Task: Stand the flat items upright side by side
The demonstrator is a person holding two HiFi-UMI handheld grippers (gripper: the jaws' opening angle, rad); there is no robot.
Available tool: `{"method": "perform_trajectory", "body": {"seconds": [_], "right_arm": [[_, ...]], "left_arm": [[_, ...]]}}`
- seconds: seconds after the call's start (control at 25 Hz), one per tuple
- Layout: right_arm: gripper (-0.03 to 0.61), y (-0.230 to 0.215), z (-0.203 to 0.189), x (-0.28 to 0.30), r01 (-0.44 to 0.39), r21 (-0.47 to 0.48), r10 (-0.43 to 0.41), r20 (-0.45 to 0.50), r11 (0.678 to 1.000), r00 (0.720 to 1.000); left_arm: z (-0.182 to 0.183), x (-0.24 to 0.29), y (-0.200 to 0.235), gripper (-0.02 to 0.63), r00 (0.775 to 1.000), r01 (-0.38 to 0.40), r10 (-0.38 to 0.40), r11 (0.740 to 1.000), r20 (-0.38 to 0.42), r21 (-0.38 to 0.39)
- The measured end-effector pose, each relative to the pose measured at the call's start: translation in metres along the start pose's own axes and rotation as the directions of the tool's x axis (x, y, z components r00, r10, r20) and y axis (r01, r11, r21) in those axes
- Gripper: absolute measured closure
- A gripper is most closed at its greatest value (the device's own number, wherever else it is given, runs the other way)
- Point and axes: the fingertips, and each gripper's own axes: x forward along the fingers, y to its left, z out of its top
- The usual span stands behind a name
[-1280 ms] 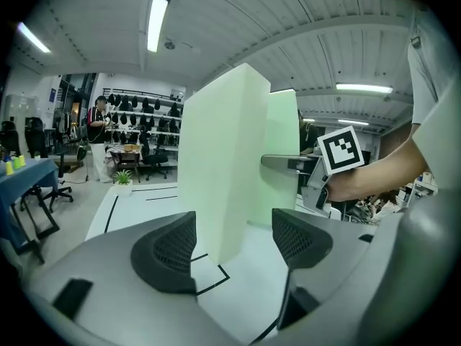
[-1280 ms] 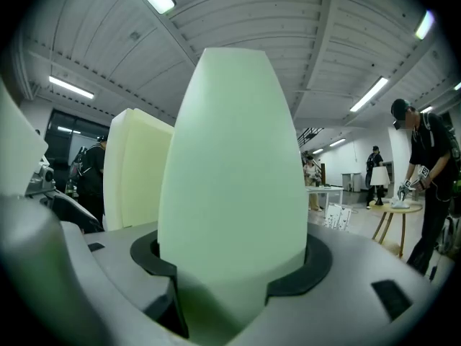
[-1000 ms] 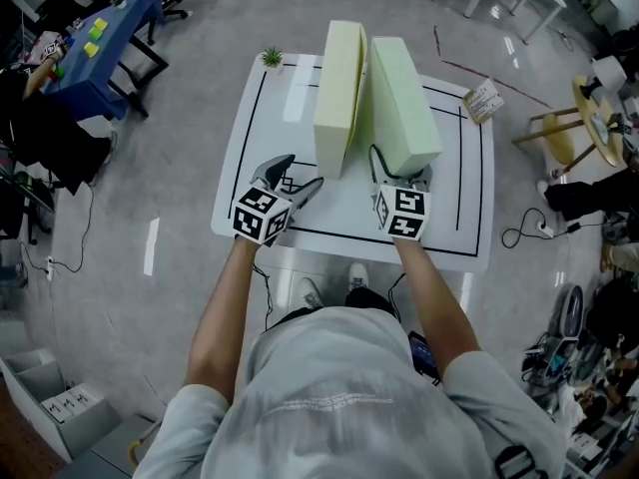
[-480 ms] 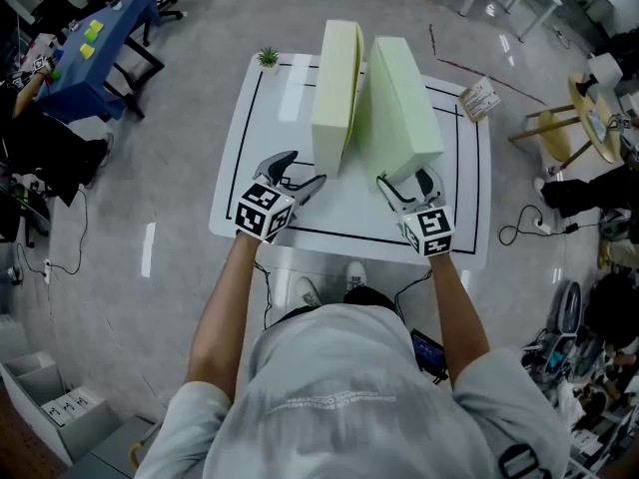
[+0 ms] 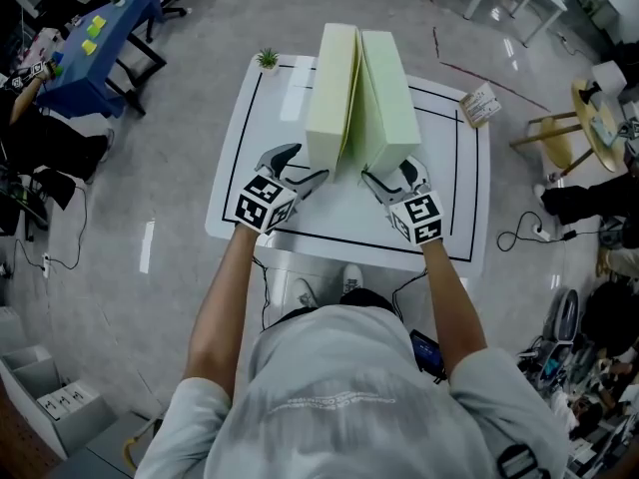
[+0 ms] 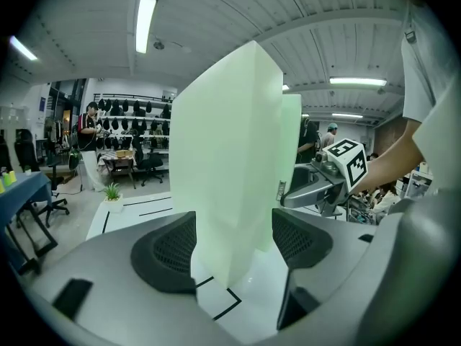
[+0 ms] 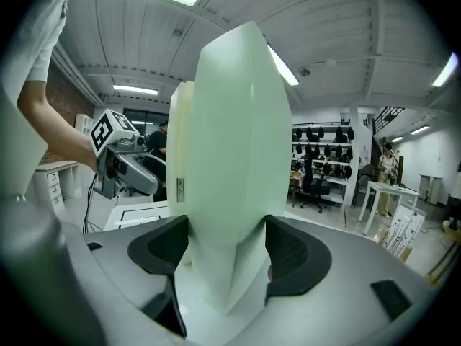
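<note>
You have 2 foam slabs on edge at the middle of the table (image 5: 451, 203), running from 6 o'clock to 12 o'clock; the left slab (image 5: 329, 93) and the right slab (image 5: 391, 98) stand close along a narrow seam, though whether they meet flush all the way is not clear.

Your left gripper (image 5: 303, 166) straddles the 6 o'clock end of the left slab with its jaws wide and gripping nothing; there is clear space at the 3 o'clock pad. Your right gripper (image 5: 391, 173) has the near end of the right slab between its jaws, which have just been closing; both pads (image 7: 292, 254) sit against its faces.

The step looks like squaring the pair. Keep the right grip low and light, since foam will probably squash and spring back; ease that slab toward 9 o'clock until the faces meet. Use the left jaws only as a fence, so the left slab cannot tip toward 9 o'clock. Open slowly and draw straight back toward 6 o'clock.
</note>
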Motion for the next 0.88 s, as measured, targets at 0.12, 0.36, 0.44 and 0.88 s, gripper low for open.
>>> {"method": "perform_trajectory", "body": {"seconds": [0.12, 0.36, 0.44, 0.88], "right_arm": [[0.227, 0.004, 0.005, 0.012, -0.016, 0.018, 0.016, 0.016, 1.0, 1.0], [0.227, 0.017, 0.011, 0.026, -0.069, 0.011, 0.068, 0.033, 0.998, 0.997], [0.227, 0.022, 0.012, 0.031, -0.095, 0.007, 0.095, 0.026, 0.995, 0.995], [0.207, 0.03, 0.014, 0.036, -0.164, 0.027, 0.165, -0.031, 0.986, 0.986]], "left_arm": [[0.003, 0.006, 0.0, 0.27, 1.0, 0.017, -0.017, 1.0, -0.009, 0.02], [0.005, 0.014, -0.002, 0.27, 0.999, 0.044, -0.044, 0.999, -0.011, 0.023], [0.005, 0.016, -0.004, 0.27, 0.999, 0.047, -0.047, 0.998, -0.009, 0.028], [0.005, 0.019, -0.002, 0.312, 0.999, 0.034, -0.032, 0.997, -0.027, 0.071]]}}
